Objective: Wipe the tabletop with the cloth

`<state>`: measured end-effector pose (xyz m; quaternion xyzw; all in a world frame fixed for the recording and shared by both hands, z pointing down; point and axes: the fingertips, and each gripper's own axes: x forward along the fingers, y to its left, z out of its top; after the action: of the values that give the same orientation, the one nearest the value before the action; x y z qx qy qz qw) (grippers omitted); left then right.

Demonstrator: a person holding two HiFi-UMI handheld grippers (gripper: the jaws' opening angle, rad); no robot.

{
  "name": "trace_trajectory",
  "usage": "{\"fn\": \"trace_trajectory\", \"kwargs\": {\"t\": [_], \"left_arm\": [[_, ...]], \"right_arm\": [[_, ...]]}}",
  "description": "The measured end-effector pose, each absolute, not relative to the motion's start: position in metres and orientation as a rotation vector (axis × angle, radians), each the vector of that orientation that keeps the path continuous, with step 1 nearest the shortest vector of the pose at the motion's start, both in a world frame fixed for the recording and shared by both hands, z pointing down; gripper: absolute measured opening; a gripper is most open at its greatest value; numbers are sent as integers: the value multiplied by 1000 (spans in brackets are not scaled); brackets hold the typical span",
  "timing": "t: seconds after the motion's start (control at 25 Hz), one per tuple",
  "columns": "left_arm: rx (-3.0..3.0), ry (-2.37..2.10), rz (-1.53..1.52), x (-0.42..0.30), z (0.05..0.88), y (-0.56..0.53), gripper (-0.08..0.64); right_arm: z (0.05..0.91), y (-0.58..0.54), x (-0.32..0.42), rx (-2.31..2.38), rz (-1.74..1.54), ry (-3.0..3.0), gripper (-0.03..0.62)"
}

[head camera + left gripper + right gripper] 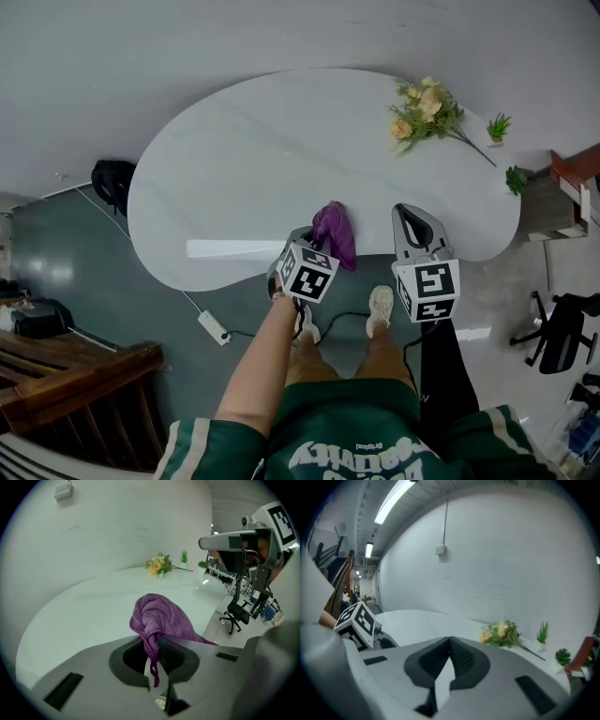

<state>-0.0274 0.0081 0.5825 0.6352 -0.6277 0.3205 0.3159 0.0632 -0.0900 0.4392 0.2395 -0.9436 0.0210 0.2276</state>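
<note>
Two grippers, one cloth. L gripper (317, 242) has its fingers closed tight on a bunched purple cloth (334, 231) at the near edge of the white table (234, 159). R gripper (406, 212), just beside it, has its fingers closed on nothing. Only the head view shows the person's 2 shoes (381, 307), one half hidden by the left arm, plus 1 power strip (214, 327) and 1 black bag (112, 180) on the floor by the table's left end. L gripper view gives what the head view can't: a cloth fold pinched between the fingers (173, 656), its tail hanging below and the rest piled above. Whether the cloth touches the table: can't tell. Farther off, 1 bouquet (424, 111) lies at the table's far right, w/ 2 small plants (499, 126) near it. R gripper view adds a wall box (440, 550). A chair (561, 330) sits at the frame's right edge.
</note>
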Motion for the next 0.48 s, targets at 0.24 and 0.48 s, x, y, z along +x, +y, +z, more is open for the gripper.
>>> {"fn": "trace_trajectory", "kwargs": {"t": [0.24, 0.48], "left_arm": [[1614, -1694, 825, -84, 583, 55, 37], [1575, -1714, 836, -129, 583, 94, 37]], "right_arm": [[439, -54, 2, 583, 42, -2618, 3], [444, -16, -48, 506, 37, -2622, 5]]}}
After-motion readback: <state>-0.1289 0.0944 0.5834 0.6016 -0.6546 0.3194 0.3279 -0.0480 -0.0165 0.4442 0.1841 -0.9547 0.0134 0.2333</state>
